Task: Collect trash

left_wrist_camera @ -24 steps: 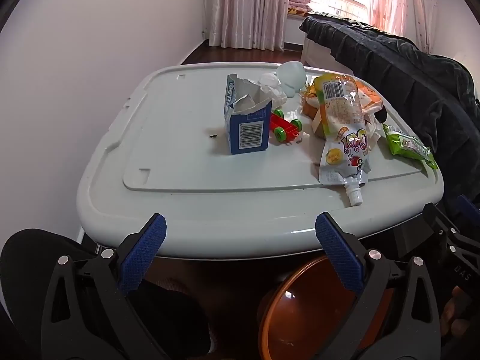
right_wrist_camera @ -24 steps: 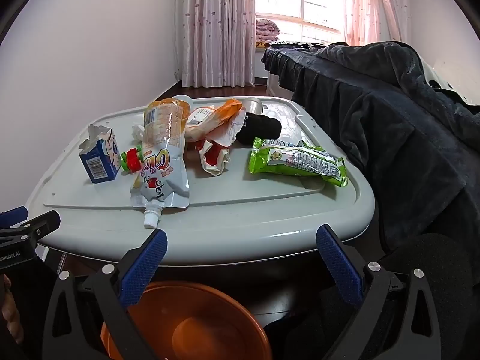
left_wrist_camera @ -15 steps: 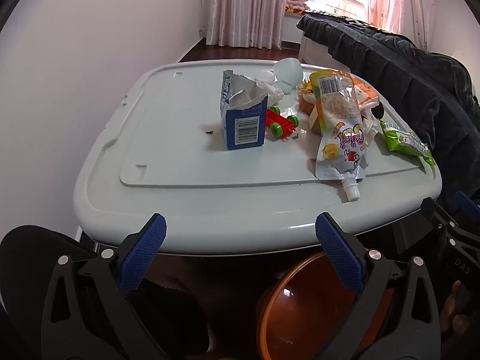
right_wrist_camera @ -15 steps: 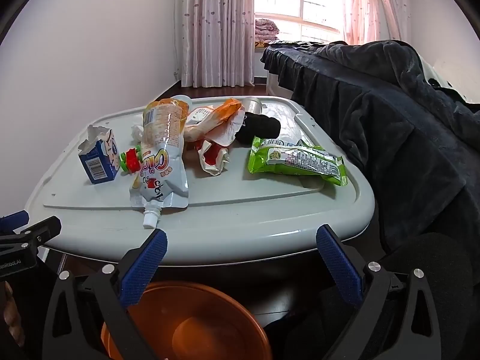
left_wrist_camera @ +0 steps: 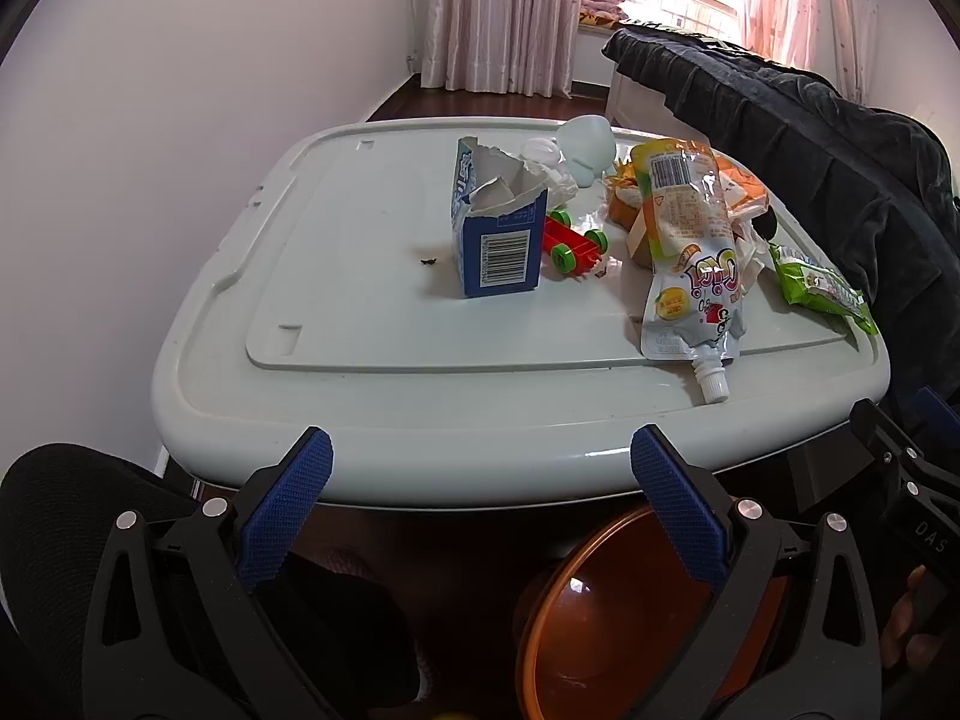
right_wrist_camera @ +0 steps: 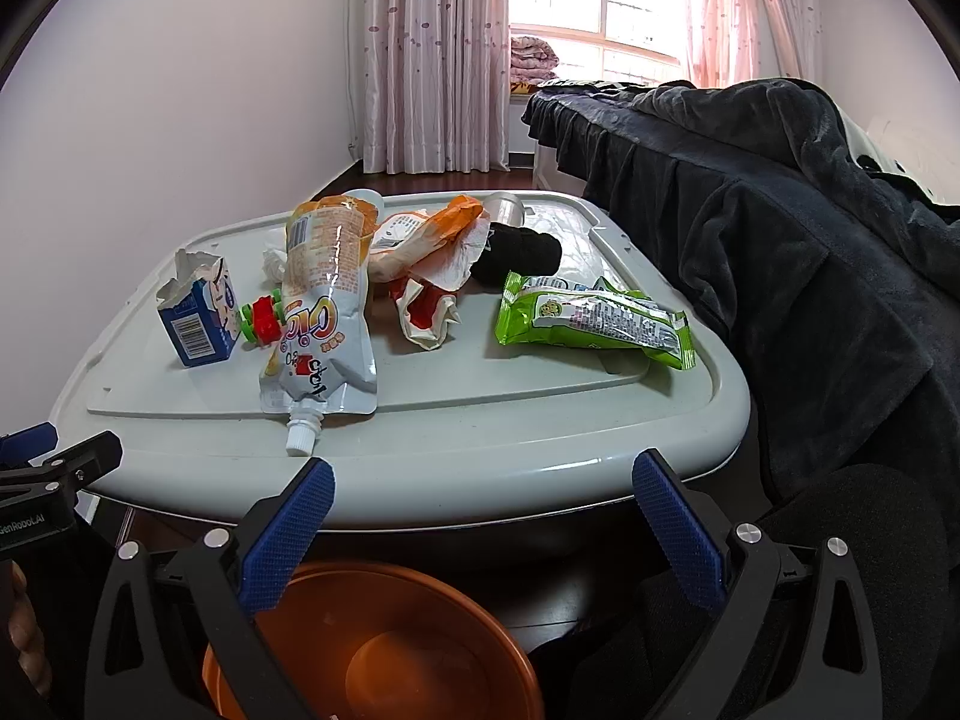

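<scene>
Trash is what it's all about, and not a scrap of it is in either tool yet: the left gripper (left_wrist_camera: 480, 477) hangs at the near edge of the grey lid (left_wrist_camera: 360, 396) with its blue pads spread wide and nothing between them, and the right gripper (right_wrist_camera: 480, 495) sits the same way, jaws wide apart and empty, low against the rim on its own side. Just under both of them, an orange basin (right_wrist_camera: 372, 636) waits below the lid's edge, the likely place for the litter. Out from the jaws now: nearest the right gripper lies the spouted drink pouch (right_wrist_camera: 327, 324), flat on the lid, long axis running away from the jaws with its white cap (right_wrist_camera: 300, 435) pointing back toward them, just ahead and a touch to the left. The green snack wrapper (right_wrist_camera: 591, 321) lies crosswise further right. For the left gripper, the torn blue carton (left_wrist_camera: 498, 228) stands upright, straight ahead in the middle of the lid, a red-and-green toy car (left_wrist_camera: 570, 243) just beside it. Behind, orange wrappers (right_wrist_camera: 432, 234) heap together. My read: the pouch is the right hand's pick, the carton the left's.
</scene>
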`<action>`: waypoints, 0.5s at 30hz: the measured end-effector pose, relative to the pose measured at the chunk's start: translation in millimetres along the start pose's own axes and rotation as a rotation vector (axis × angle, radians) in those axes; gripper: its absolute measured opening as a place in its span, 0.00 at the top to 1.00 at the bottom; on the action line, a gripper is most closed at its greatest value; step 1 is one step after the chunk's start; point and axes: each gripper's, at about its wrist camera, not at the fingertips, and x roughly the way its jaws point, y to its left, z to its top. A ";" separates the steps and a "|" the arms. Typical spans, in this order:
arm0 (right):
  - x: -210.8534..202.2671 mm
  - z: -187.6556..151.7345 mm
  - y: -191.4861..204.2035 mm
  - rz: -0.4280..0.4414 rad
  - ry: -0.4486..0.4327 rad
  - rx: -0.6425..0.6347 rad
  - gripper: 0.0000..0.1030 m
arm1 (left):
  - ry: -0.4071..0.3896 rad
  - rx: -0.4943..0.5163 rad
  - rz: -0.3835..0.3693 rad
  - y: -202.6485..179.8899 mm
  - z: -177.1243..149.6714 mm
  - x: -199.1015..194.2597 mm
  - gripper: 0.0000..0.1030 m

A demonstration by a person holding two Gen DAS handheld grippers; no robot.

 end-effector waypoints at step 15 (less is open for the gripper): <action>2.3 -0.5 0.1 -0.002 0.007 0.003 0.05 | 0.001 -0.006 0.001 1.3 -0.4 0.7 0.05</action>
